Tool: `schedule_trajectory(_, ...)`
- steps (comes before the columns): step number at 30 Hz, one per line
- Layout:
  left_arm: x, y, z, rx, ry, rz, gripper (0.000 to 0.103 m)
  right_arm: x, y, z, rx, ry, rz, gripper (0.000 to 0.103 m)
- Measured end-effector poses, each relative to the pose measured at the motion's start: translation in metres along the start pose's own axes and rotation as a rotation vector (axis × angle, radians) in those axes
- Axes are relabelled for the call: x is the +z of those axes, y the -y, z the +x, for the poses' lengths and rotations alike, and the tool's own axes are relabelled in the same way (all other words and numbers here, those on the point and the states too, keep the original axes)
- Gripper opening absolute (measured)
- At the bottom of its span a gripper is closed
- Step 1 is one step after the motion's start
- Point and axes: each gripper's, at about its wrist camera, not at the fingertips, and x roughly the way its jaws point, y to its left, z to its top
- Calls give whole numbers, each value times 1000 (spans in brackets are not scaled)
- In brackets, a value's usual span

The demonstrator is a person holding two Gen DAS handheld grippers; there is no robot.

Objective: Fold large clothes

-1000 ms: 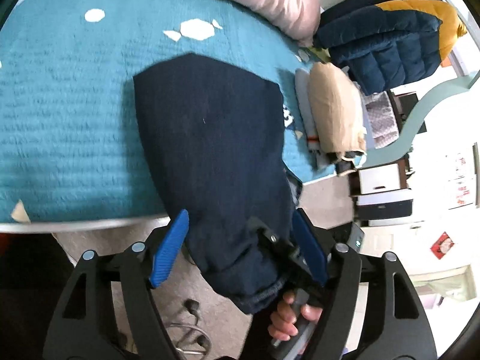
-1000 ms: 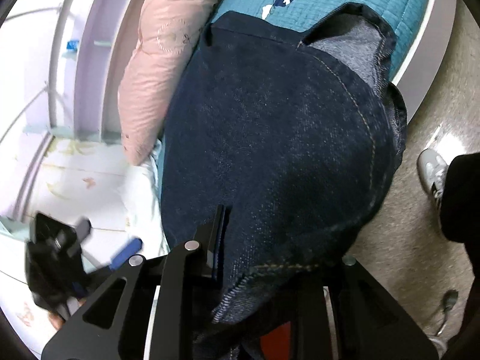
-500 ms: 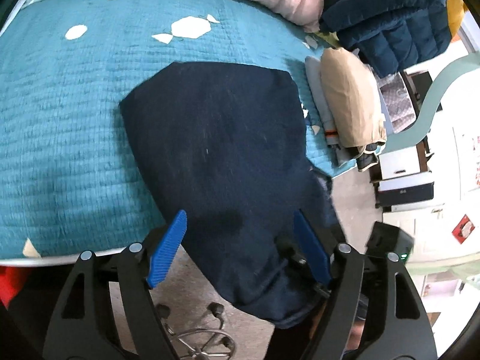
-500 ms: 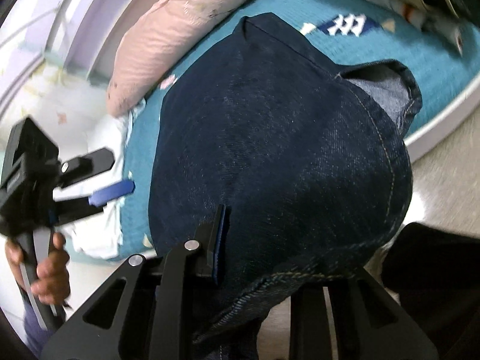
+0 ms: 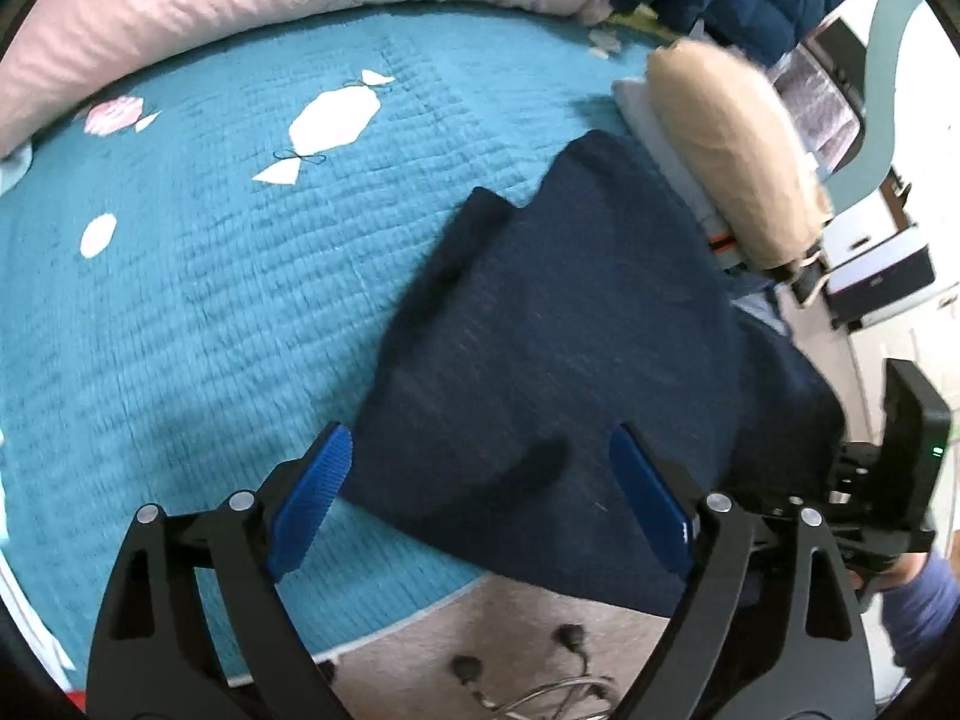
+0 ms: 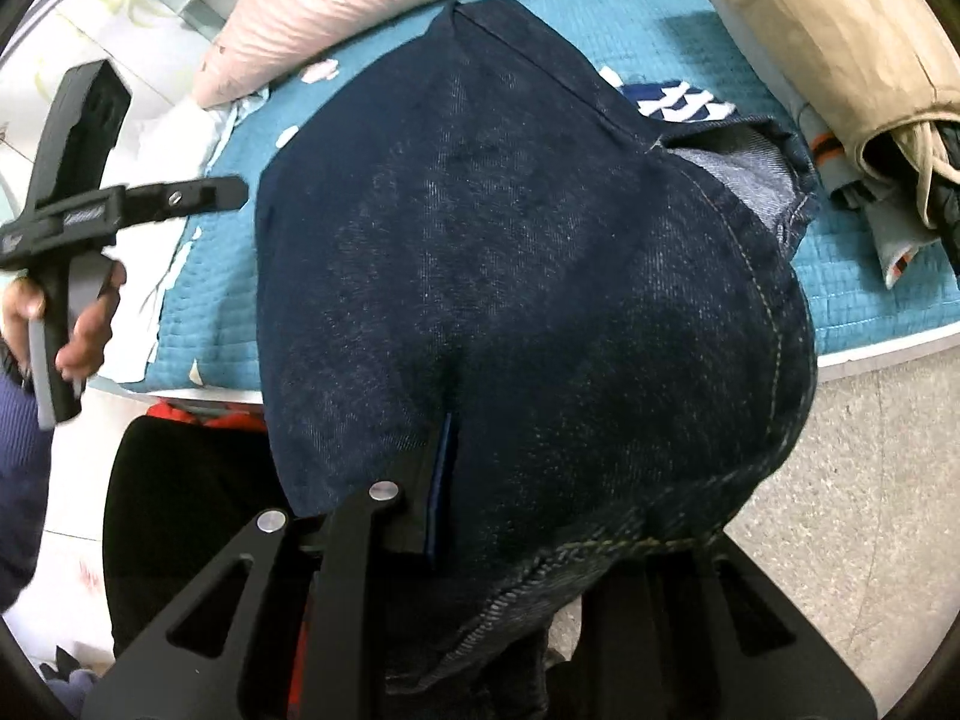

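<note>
- The jeans [image 6: 528,276] look like heavy, thick denim: limp, not slippery, and they should sag wherever I don't support them. I judge the stitched hem and side seams to be the firmest places to take hold.
- They lie on the bed [image 5: 198,276], one end hanging over its edge towards the floor.
- My right gripper [image 6: 516,516] has its jaws pinching that hanging end at 6 o'clock.
- My left gripper [image 5: 480,498] has its jaws opening, spread wide; the denim runs from between them to 1 o'clock, unpinched.
</note>
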Motion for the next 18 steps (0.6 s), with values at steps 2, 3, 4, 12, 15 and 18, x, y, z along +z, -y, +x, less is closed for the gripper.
schedule_trajectory(2,9,-1,9,-6,-8,42,88,3,-1,2,-11,-13,1,19)
schedule_trajectory(3,14,-2,14,-5,-2,58,88,2,0,4,-14,-17,1,19)
schedule_trajectory(4,19,-4,20,-9,-13,69,89,3,0,4,-14,-22,3,19)
schedule_trajectory(12,41,-19,44,-141,-86,124,92,6,2,8,-15,-42,36,19)
schedule_trajectory(15,53,-24,48,-203,-90,117,92,8,0,12,-23,-49,34,19)
schedule_trajectory(18,65,-30,67,-277,-157,61,93,7,0,18,-35,-55,31,19)
